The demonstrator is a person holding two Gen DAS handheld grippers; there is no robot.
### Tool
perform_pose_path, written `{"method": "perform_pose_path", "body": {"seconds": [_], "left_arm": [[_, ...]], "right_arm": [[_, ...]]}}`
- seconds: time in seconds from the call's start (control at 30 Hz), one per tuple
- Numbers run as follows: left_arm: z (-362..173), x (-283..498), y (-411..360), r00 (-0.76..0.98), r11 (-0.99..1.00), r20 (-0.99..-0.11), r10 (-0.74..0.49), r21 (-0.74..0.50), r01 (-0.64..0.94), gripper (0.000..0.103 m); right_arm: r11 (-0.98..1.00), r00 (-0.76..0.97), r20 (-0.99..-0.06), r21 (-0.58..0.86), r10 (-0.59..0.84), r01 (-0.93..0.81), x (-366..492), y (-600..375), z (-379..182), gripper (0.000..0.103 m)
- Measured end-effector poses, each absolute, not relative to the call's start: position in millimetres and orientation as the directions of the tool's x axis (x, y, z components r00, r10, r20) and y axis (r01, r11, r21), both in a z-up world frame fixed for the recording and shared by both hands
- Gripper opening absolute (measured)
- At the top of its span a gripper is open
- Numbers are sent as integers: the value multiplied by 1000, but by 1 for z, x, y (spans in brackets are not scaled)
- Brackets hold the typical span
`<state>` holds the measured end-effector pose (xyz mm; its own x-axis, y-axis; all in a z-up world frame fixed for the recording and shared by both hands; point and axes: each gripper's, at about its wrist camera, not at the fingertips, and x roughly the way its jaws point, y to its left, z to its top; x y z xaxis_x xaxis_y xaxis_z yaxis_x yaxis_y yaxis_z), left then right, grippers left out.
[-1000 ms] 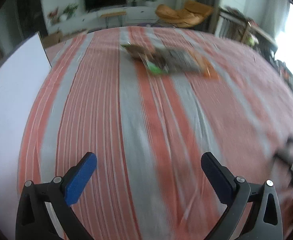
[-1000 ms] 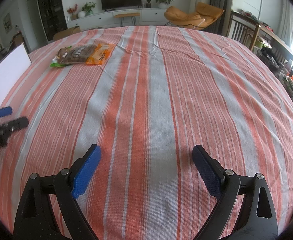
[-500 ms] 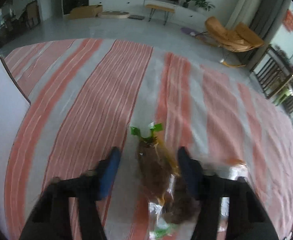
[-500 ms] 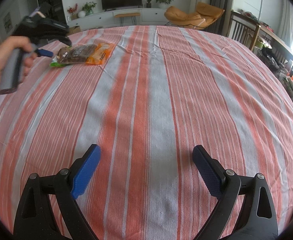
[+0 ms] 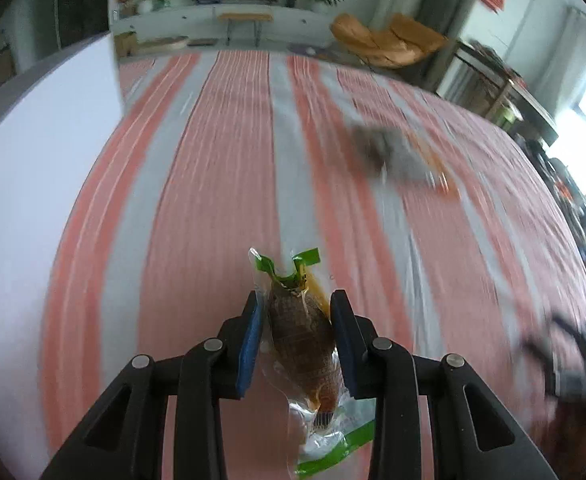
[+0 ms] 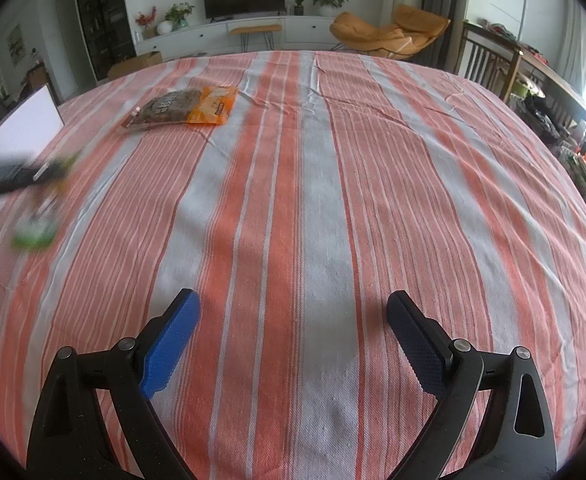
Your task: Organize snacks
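Left gripper clamped across the middle of a green-trimmed snack packet, its blue pads pressing the bulging sides so the sealed ends hang free; the packet is carried clear of the striped cloth of the counter, apparently towards the white box at the counter's left edge, the likely collecting place. Right gripper hangs above the near edge with its jaws wide apart and nothing between them, judged to be waiting. Two further packets, one brown and one orange, lie overlapping near the far left corner, not yet gathered.
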<state>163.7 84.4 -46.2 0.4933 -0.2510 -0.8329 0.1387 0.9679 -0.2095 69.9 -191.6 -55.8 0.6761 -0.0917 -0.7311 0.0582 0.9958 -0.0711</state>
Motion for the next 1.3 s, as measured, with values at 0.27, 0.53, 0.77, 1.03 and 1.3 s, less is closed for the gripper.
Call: {"method": "perform_pose_path", "body": {"seconds": [0.27,0.53,0.77,1.03,1.3], "left_arm": [[-52,129,126,555,975,-804,-215,-205,82,75],[-66,126,94,583,994,-810,-64,-1,108,103],[-65,128,98,582,994,-811,-69,-8,106,103],[-65,127,98,582,994,-810,-69,-8,106,103],[-64,127,98,582,994,-810,-69,-8,106,103]], "right_arm": [[996,676,-731,-71,-92,59,70,-192,-55,97],[996,676,-731,-71,-92,59,70,-192,-56,97],[996,676,-731,-71,-92,59,69,-192,-55,97],[996,676,-731,-71,-93,60,69,-191,-55,97],[996,676,-731,-71,-93,60,69,-191,-56,97]]}}
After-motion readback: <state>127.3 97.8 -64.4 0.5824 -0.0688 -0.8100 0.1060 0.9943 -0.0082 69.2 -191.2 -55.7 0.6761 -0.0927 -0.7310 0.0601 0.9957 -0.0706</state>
